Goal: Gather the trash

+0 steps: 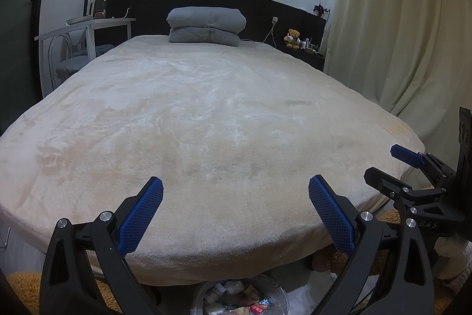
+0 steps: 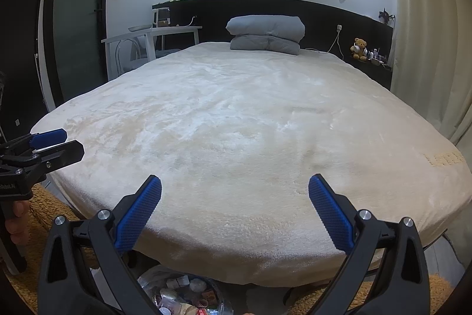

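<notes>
A clear bag full of trash [image 1: 239, 298] sits on the floor at the foot of the bed, below both grippers; it also shows in the right wrist view [image 2: 184, 295]. My left gripper [image 1: 236, 185] is open and empty, held above the bed's foot edge. My right gripper [image 2: 235, 183] is open and empty too, beside it. The right gripper shows at the right edge of the left wrist view [image 1: 410, 164], and the left gripper at the left edge of the right wrist view [image 2: 56, 142]. I see no loose trash on the bed.
A wide bed with a cream blanket [image 1: 206, 114] fills the view. A folded grey duvet [image 1: 206, 25] lies at its head. A white desk and chair [image 1: 85, 31] stand left, curtains [image 1: 398, 34] right, a teddy bear [image 1: 292, 38] on the shelf. An orange rug [image 2: 44, 214] covers the floor.
</notes>
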The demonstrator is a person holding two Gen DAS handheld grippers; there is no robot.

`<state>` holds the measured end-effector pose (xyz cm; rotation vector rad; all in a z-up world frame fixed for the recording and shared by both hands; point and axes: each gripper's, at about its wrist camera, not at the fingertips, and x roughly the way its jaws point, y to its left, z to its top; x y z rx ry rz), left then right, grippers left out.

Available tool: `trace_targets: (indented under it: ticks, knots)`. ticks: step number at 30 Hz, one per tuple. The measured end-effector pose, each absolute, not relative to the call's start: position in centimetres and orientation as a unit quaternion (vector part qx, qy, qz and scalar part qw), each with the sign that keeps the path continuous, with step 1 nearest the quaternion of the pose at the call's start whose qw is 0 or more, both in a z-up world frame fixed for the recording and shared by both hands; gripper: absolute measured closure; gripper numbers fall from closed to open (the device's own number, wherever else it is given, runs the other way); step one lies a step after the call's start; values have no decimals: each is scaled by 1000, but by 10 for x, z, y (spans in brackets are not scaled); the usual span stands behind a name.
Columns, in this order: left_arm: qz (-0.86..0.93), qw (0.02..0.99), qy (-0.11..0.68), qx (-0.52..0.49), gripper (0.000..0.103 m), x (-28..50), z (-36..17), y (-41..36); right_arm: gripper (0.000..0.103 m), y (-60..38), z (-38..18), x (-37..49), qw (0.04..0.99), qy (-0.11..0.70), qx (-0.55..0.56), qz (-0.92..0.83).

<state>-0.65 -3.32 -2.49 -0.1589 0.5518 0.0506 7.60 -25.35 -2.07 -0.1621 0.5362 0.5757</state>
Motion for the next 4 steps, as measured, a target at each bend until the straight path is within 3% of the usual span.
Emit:
trace_targets:
  ticks: [4]
  knots:
    - [26, 959, 272, -78, 6, -7, -25, -34, 5, -254, -21, 76, 920, 261, -79, 280]
